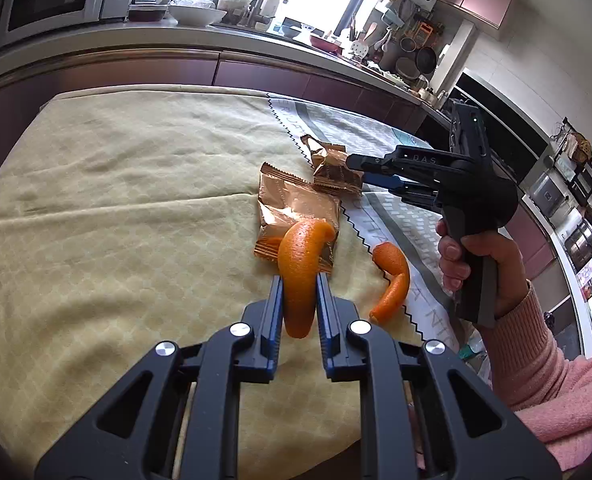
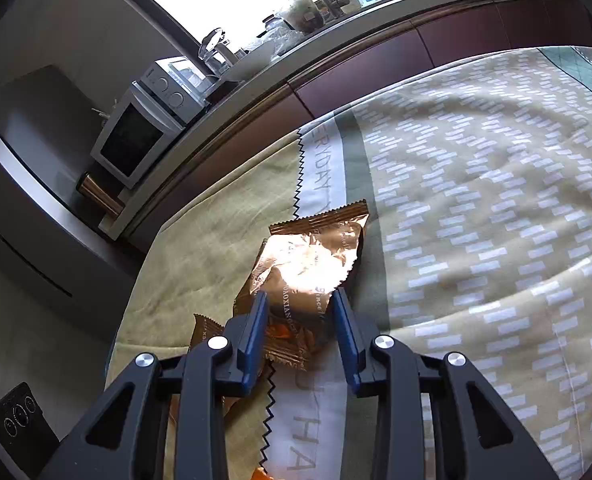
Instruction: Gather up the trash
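Two grippers, each with trash at its fingers. Left gripper (image 1: 300,280): fingers clamped on a curved orange peel (image 1: 302,268), its long axis running along the fingers, upper end curling beyond the tips. Second peel (image 1: 392,284) lies to the right of these fingers, nearer them than the right pair. Right gripper (image 2: 300,300): fingers apart, straddling the near end of a copper wrapper (image 2: 316,256) that extends straight ahead; contact uncertain. Another wrapper (image 1: 291,208) lies beyond the left fingertips.
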Demonstrator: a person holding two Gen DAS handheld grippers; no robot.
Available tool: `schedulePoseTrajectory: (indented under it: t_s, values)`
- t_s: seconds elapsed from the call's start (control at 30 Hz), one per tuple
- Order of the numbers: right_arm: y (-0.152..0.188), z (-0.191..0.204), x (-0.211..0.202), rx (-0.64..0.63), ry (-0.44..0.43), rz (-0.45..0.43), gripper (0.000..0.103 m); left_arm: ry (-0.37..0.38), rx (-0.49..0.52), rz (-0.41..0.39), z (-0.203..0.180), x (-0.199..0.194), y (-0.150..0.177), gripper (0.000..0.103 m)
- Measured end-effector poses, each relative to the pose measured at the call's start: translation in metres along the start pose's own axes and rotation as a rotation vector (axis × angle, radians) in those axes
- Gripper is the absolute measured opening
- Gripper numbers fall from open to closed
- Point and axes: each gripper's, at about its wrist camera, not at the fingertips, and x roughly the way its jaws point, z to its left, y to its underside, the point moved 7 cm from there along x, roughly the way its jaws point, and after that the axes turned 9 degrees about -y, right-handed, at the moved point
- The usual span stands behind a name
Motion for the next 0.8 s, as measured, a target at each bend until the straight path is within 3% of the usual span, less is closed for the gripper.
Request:
schedulePoseTrajectory:
  t_s: [0.1,0.47,0.8]
  values:
    - [0.002,0.002,0.006,0.003,-0.015,0.018,0.005,-0.011,-0.011,-0.004,0.003,-0.002,0.001,0.016]
    - [0.000,0.027,0.000,-0.100,-0.018,-0.012,0.001,-0.068,-0.067,-0.030,0.036,-0.012,-0.005,0.016]
    - [0.004,0.087,-0.004,-0.270,-0.064,-0.018,0.001,-0.135,-0.111,-0.077,0.060,-0.030,-0.014,0.016]
